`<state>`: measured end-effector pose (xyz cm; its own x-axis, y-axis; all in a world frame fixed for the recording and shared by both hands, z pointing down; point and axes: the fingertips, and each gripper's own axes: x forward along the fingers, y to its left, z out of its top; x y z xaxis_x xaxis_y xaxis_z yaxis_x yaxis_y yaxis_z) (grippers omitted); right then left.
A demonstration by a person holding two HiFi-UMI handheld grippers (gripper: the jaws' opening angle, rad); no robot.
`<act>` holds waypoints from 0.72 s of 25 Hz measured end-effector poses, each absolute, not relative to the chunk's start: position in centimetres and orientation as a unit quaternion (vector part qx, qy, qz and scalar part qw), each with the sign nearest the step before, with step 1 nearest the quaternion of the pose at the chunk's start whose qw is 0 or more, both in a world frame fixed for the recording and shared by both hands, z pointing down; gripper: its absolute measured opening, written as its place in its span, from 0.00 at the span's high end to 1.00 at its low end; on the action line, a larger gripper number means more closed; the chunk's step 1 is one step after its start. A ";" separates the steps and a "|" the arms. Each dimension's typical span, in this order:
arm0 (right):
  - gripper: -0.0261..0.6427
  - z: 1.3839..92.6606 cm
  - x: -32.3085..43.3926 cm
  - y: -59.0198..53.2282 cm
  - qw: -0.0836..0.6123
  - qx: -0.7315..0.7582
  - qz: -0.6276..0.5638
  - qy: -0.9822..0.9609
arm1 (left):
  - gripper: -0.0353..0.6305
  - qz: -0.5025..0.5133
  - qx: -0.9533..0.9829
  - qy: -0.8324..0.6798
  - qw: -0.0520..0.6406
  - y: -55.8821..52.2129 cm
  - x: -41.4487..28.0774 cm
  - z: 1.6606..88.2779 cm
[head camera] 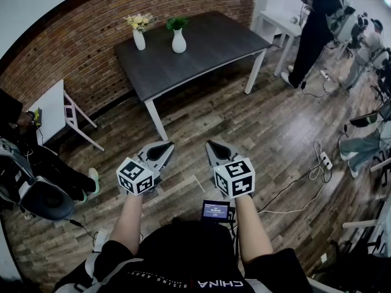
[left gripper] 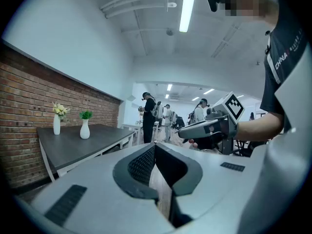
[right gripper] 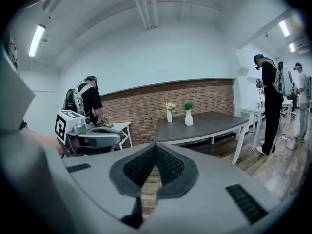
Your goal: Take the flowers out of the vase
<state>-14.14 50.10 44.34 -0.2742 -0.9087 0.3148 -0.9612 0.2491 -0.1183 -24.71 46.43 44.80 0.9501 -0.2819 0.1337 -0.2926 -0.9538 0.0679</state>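
Grippers: left gripper (head camera: 162, 149) and right gripper (head camera: 214, 147) both closed, holding nothing | Where: yellow flowers (head camera: 139, 21) in white vase (head camera: 139, 40) on table (head camera: 208, 47), far off | Tip: walk close, open 1 gripper, pinch stems low, lift straight up.

The word "CHINA" stands in white letters on the person's black shirt (head camera: 183, 258), behind the left gripper (head camera: 164, 146) and the right gripper (head camera: 212, 145). It is upside down in the head view, and the smaller white print beside it is too small to read. In the left gripper view the same word shows on the shirt, up and to the right of that gripper's jaws. A small screen (head camera: 215, 210) just behind the right gripper bears figures too small to read, and the cube (head camera: 135, 176) on each gripper carries black-and-white square markers.
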 end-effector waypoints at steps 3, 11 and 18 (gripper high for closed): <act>0.95 44.4 -14.2 49.9 0.092 0.591 0.146 -0.788 | 0.94 0.064 0.986 -0.146 0.042 46.3 -24.6 44.8; 0.95 45.0 -14.2 49.5 0.086 0.585 0.154 -0.792 | 0.94 0.049 0.987 -0.146 0.053 46.1 -24.4 44.8; 0.95 45.4 -14.8 49.6 0.074 0.567 0.162 -0.804 | 0.94 0.043 0.987 -0.143 0.053 46.4 -24.2 44.9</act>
